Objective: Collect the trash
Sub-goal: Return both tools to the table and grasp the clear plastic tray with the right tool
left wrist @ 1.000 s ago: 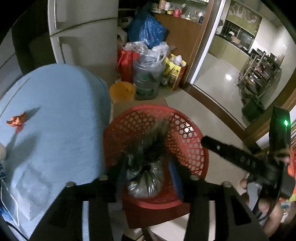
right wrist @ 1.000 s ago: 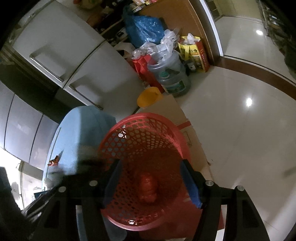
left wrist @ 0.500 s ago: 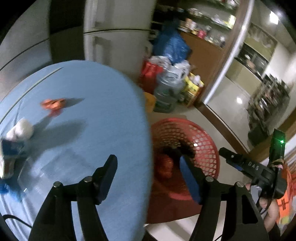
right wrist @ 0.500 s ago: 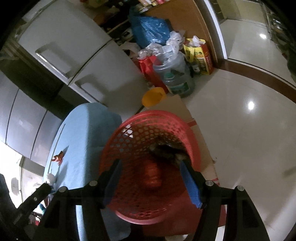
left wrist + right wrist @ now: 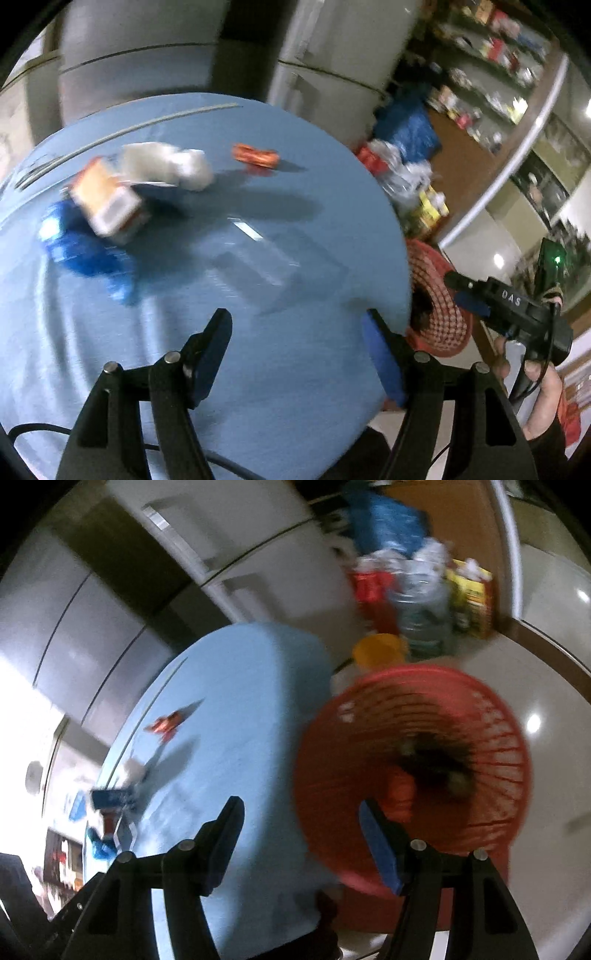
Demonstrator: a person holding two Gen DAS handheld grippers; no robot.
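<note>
My left gripper (image 5: 297, 332) is open and empty above the blue table (image 5: 258, 350). On the table lie an orange wrapper (image 5: 255, 156), a white crumpled wad (image 5: 166, 166), an orange-and-white carton (image 5: 107, 199), a blue wrapper (image 5: 81, 243) and a clear plastic tray (image 5: 255, 258). The red mesh basket (image 5: 480, 709) stands on the floor right of the table; a dark bag (image 5: 436, 764) and an orange piece (image 5: 400, 794) lie inside. My right gripper (image 5: 299, 819) is open and empty over the table edge beside the basket. The right gripper also shows in the left wrist view (image 5: 469, 291).
A refrigerator (image 5: 258, 565) stands behind the table. A yellow bucket (image 5: 380, 651), a water jug (image 5: 424, 624), and red, blue and yellow bags (image 5: 384, 517) crowd the floor beyond the basket. A glossy floor (image 5: 546, 672) spreads to the right.
The left gripper dropped the dark bag into the basket and swung left over the table. The right gripper has shifted left from above the basket toward the table edge.
</note>
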